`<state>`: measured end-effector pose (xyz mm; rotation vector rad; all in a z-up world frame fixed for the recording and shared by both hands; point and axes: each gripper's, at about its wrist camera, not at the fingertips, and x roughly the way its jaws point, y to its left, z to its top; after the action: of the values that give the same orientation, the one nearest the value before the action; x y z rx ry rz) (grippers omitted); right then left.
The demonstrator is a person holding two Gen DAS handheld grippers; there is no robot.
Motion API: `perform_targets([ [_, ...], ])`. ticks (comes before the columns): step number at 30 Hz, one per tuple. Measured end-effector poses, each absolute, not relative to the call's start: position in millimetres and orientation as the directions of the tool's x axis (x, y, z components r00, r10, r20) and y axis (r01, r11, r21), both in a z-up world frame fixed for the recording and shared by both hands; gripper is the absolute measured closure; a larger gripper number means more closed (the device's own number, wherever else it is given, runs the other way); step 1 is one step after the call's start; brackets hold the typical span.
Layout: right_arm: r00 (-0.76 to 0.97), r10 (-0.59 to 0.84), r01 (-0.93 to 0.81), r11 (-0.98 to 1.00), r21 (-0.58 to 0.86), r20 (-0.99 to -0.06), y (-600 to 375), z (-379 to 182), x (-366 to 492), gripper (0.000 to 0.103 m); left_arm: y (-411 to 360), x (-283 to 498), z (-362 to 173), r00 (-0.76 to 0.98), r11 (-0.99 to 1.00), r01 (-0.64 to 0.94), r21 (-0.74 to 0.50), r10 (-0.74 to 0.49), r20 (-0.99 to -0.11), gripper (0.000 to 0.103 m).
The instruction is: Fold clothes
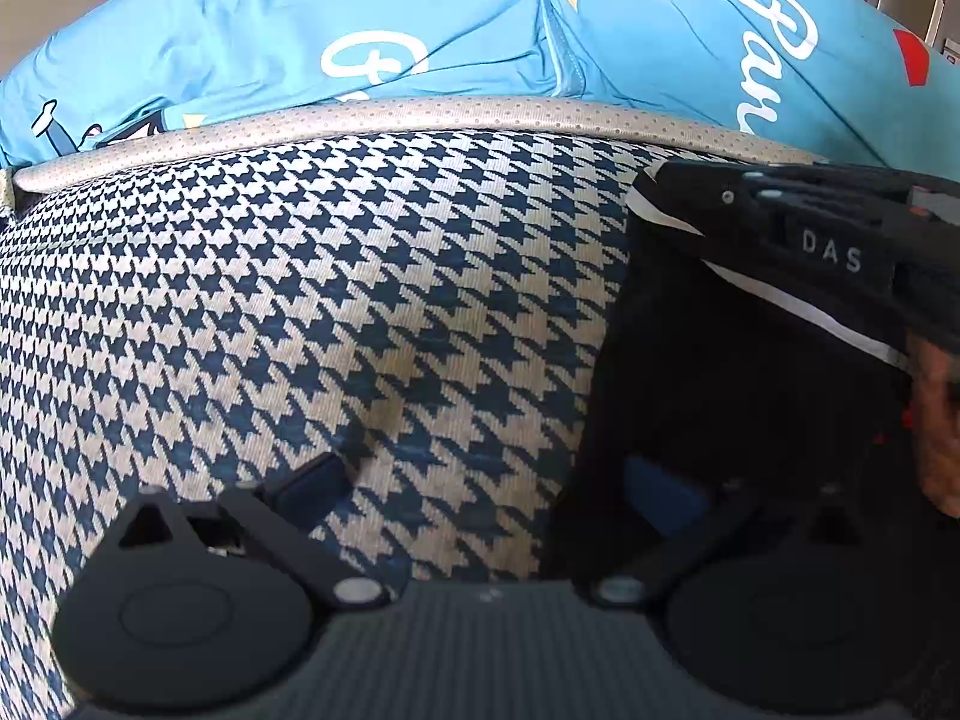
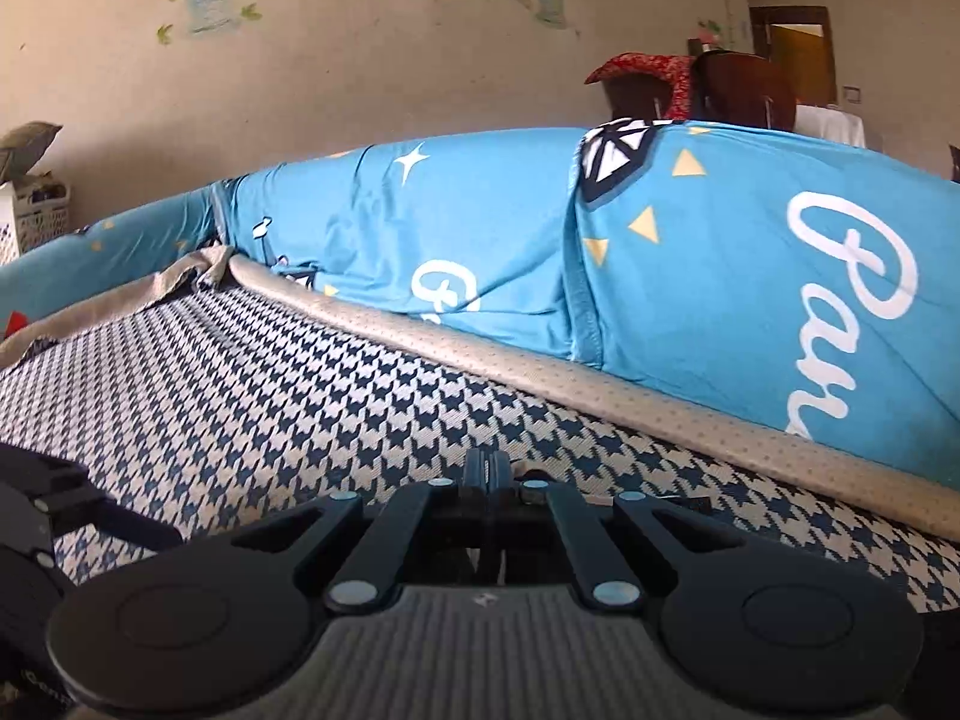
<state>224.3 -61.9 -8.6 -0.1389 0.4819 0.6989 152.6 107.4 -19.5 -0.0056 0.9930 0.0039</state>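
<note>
A black garment [image 1: 690,360] with a white stripe hangs over the blue-and-beige houndstooth mat [image 1: 300,300] on the right of the left wrist view. My right gripper [image 1: 648,186] comes in from the right above it, and the cloth drapes down from its tip. In the right wrist view my right gripper [image 2: 489,468] has its jaws pressed together over the mat [image 2: 240,372]; the cloth itself is hidden there. My left gripper [image 1: 489,480] is open wide, its left finger on the mat and its right finger [image 1: 660,492] against the black cloth. Part of my left gripper [image 2: 36,510] shows at the lower left.
The mat's beige trim [image 1: 420,117] borders blue bedding [image 2: 720,252] printed with white script and yellow triangles. Behind it are a wall with plant decals, a red cloth over a chair [image 2: 660,69], a doorway and a white basket [image 2: 36,216]. A hand [image 1: 936,420] holds the right gripper.
</note>
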Motion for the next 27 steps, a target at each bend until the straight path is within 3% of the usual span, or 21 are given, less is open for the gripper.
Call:
perform_targets([
  [10,0.644,0.592,-0.711,0.696,-0.095,-0.485,-47,-18,213,0.101,107,151,-19,0.548,1.0,0.009,-0.001,-0.006,-0.836,0.0],
  [27,0.739,0.475,-0.663,0.642,-0.386,-0.478,-33,-37,200,0.099,108,152,-18,0.547,1.0,0.013,-0.001,-0.008,-0.837,0.0],
])
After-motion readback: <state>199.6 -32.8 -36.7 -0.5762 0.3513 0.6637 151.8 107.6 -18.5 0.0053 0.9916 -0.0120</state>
